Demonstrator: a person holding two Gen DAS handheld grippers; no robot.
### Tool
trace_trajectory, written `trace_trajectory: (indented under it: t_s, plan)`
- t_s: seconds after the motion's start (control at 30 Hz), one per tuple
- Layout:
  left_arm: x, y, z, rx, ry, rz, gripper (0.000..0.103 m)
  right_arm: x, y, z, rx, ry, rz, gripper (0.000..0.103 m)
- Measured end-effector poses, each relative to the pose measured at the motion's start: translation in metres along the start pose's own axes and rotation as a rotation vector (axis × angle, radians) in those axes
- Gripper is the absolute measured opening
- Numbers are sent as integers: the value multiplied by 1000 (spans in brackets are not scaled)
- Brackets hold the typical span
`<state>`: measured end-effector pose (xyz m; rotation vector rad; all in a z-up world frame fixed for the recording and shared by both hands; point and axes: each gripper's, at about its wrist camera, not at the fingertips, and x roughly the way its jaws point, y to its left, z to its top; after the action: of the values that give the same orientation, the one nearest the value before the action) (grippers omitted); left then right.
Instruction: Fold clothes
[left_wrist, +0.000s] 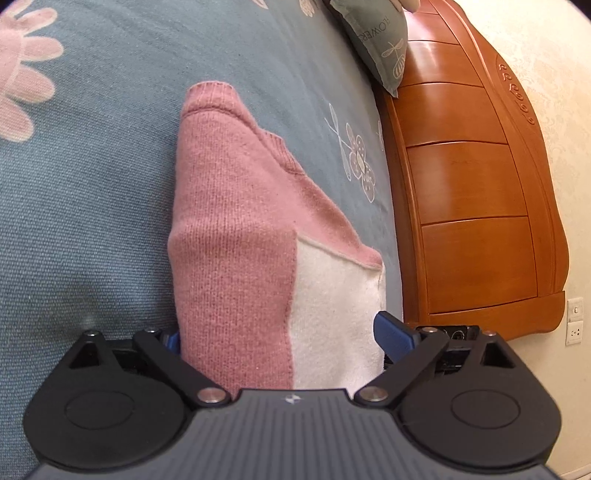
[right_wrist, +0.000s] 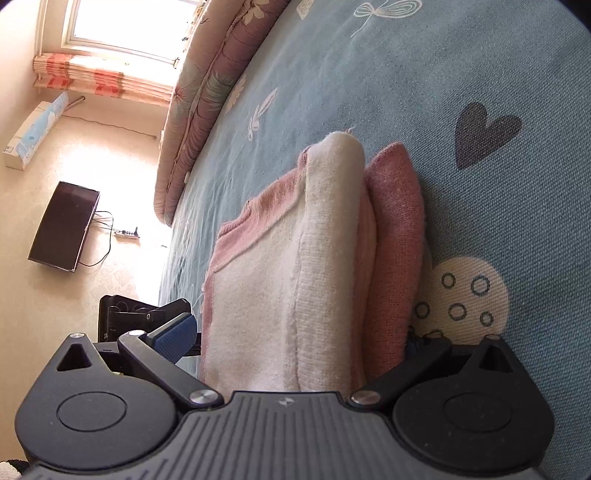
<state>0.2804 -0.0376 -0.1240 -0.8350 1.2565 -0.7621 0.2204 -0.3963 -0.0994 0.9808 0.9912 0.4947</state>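
Note:
A folded pink and white knit sweater (left_wrist: 236, 221) lies on the blue-grey bed cover (left_wrist: 92, 221). My left gripper (left_wrist: 280, 332) is open wide with one end of the folded bundle between its fingers. Its right blue pad (left_wrist: 395, 336) sits at the white edge, and the left pad is mostly hidden behind the pink knit. In the right wrist view the sweater (right_wrist: 325, 240) shows stacked layers. My right gripper (right_wrist: 299, 332) is also open wide around that end. Its left pad (right_wrist: 177, 336) stands just clear of the cloth, and the right finger is hidden under the pink layer.
A wooden headboard (left_wrist: 472, 184) and a grey-green pillow (left_wrist: 380, 40) stand past the sweater on the left gripper's side. On the right gripper's side a rolled floral quilt (right_wrist: 207, 92) lies along the bed edge. Beyond it are a dark screen (right_wrist: 64, 225) and a window.

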Motion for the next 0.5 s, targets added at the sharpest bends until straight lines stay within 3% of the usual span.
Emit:
trace_trajectory:
  t_s: [0.07,0.17,0.33,0.5]
  plan:
    - [-5,-3,-3,-9,-6,-30,95,-2,5,-2,-7,3,0,103]
    - [-14,-10,-5,-17,-20,-84,95,-13,13,-3,-5,-10,67,103]
    - [-10,-32,-5,67,-14,-47,95,-14,13,-4,-8,3,55,103]
    - [-1,-5,-9,17,12,9,95,-10,-1,-8,22,21,24,103]
